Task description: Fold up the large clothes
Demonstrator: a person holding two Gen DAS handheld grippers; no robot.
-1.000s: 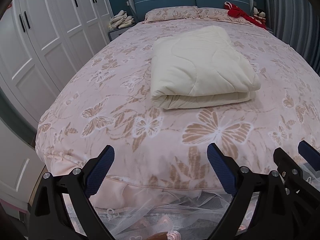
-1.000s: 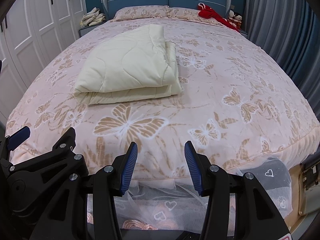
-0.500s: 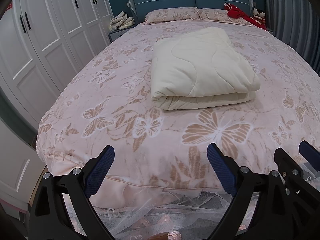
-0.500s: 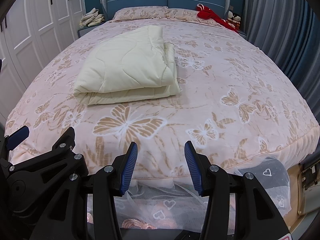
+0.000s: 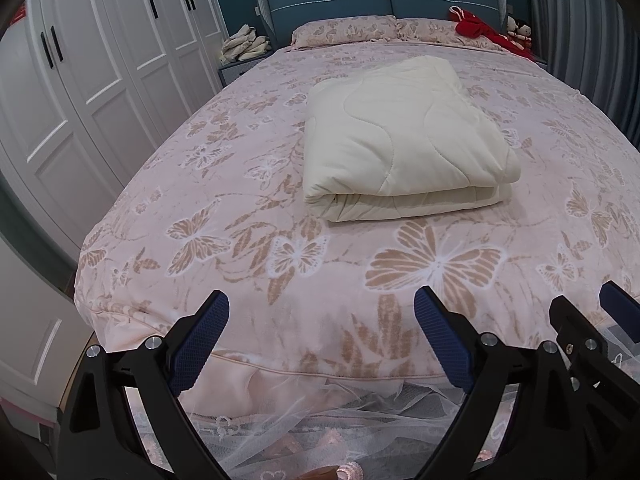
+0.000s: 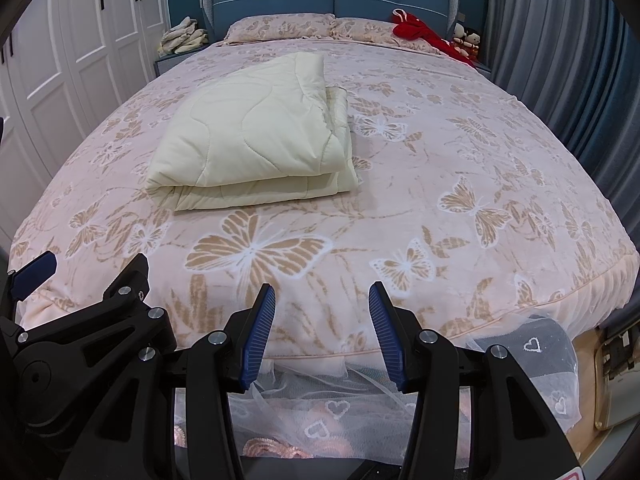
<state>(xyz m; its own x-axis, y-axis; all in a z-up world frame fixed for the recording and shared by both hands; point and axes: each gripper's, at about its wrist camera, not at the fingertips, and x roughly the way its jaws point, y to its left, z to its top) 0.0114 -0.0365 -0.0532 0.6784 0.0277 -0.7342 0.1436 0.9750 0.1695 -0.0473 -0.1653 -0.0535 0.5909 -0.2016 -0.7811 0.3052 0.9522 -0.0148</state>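
You've got the bed (image 5: 168, 216) filling nearly everything, pink butterfly cover, and the folded cream quilt (image 5: 400, 144) sits around its middle, well ahead of both grippers, a bit right of centre from the left one and off to the left from the right one. Your left gripper (image 5: 320, 344) is spread wide and your right gripper (image 6: 322, 332) about half apart, both empty over the foot edge. The lace skirt (image 6: 320, 412) below is partly blocked by the fingers, but there's lots of bare cover between you and the quilt's near fold.
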